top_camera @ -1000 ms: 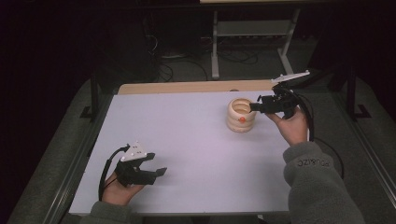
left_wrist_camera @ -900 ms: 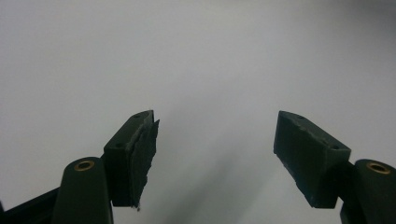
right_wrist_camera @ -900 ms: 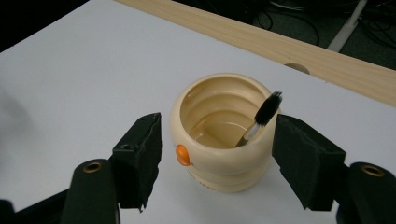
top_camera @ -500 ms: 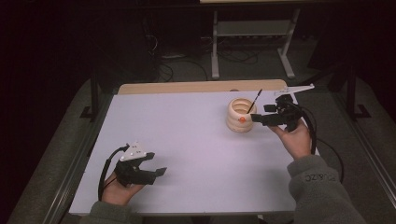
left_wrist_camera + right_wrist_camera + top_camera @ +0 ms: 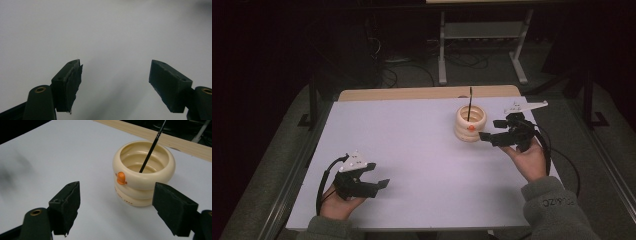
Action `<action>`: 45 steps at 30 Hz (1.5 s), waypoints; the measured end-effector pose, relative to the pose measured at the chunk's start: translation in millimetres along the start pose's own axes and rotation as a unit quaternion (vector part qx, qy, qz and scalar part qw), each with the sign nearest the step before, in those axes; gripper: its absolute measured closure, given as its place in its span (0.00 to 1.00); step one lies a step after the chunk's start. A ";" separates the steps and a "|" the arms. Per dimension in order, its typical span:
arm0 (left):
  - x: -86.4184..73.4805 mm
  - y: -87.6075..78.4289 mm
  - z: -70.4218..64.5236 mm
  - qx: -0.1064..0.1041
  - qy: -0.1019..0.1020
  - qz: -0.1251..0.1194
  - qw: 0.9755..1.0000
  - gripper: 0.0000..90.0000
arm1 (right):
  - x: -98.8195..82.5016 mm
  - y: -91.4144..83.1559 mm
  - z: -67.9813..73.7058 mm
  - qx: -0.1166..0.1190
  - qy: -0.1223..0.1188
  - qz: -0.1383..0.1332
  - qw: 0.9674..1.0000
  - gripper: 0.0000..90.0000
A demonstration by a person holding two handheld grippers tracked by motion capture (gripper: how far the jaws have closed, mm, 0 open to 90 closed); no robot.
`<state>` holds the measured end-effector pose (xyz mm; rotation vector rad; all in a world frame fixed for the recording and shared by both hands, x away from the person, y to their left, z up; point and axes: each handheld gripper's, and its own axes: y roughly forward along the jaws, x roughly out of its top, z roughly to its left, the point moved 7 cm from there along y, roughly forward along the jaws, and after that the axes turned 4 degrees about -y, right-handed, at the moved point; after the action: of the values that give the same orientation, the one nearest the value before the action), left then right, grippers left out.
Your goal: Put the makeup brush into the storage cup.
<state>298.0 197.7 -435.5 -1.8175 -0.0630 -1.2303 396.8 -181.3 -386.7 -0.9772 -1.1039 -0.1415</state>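
Your right gripper (image 5: 488,130) has backed off toward the frame's right, its jaws just opened wide and empty, leaving the black stick (image 5: 469,104) standing in the cream ringed cup (image 5: 470,125); your left gripper (image 5: 379,180) waits wide and empty at lower left, so the drop-off looks finished.

White tabletop (image 5: 412,150) fills the middle, with a light wood strip (image 5: 412,93) along its far edge. Dark floor beyond it, cables (image 5: 397,75) tangled at far left of centre. Grey metal stand legs (image 5: 479,55) at far right of centre, with a shelf bar (image 5: 482,30) across them.
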 end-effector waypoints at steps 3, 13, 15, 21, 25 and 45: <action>0.1 -0.8 0.0 -0.001 -0.003 -0.002 1.000 0.28 | -4.6 -0.3 4.6 0.002 -0.007 0.001 1.000 0.23; -1.0 -0.5 0.7 0.001 -0.006 -0.002 1.000 0.28 | -20.0 -2.1 15.8 0.009 -0.016 0.003 1.000 0.22; -1.0 -0.2 0.4 0.001 -0.005 -0.002 1.000 0.28 | -22.9 -3.6 18.5 0.010 -0.015 0.000 1.000 0.22; -1.9 0.1 -0.1 0.000 -0.002 0.002 1.000 0.27 | -31.2 -7.6 22.8 0.011 -0.017 -0.004 1.000 0.21; -2.4 0.3 0.3 0.000 -0.004 0.001 1.000 0.27 | -36.7 -9.3 24.8 0.010 -0.013 -0.005 1.000 0.21; -6.0 -0.7 -0.1 -0.003 -0.002 0.004 1.000 0.27 | -69.6 -11.0 42.1 0.012 -0.006 -0.012 1.000 0.18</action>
<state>294.5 200.6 -439.6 -1.8245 -0.0533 -1.2219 328.2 -181.9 -431.7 -0.9444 -1.1269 -0.1425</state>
